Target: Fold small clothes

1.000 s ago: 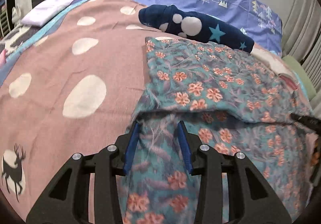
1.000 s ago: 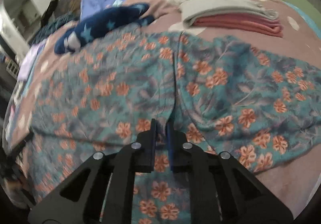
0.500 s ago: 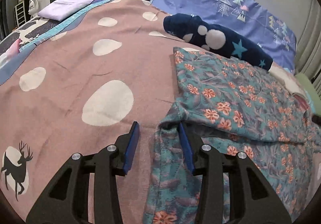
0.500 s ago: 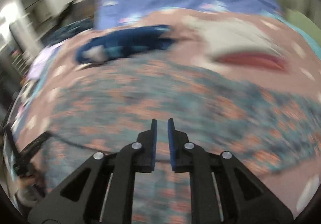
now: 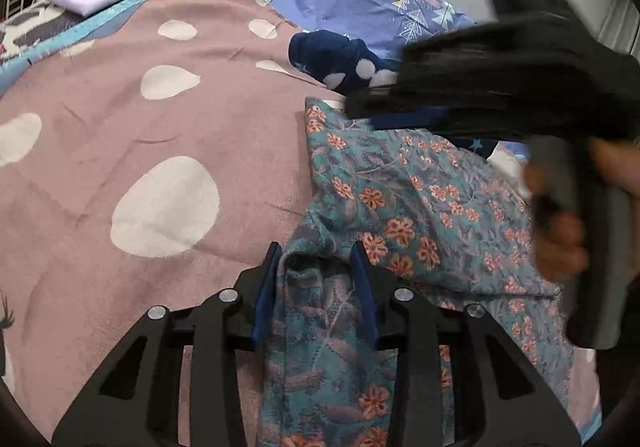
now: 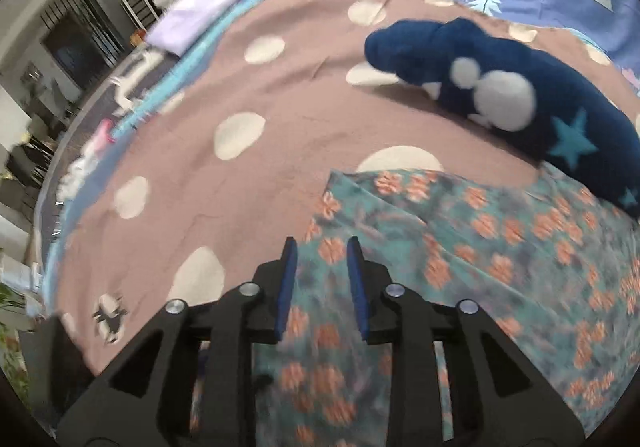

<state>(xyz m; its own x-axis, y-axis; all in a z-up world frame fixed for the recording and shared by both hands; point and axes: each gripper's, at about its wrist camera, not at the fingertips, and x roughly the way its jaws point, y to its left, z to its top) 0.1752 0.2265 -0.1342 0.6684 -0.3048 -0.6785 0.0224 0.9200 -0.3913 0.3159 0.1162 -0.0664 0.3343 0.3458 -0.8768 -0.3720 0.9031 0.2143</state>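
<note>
Left claw point(image 5: 316, 265) – part-open, just been closing, bunched fold of floral garment point(image 5: 420, 215) between pads. Right claw point(image 6: 322, 265) – just been opening, empty, above garment's corner beside navy plush point(image 6: 500, 95).

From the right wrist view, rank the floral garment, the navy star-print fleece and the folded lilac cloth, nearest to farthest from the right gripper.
1. Floral garment: directly under the right gripper, spreading right.
2. Navy star-print fleece: beyond the garment, upper right.
3. Folded lilac cloth: far upper left, at the pink dotted blanket's far edge.
</note>
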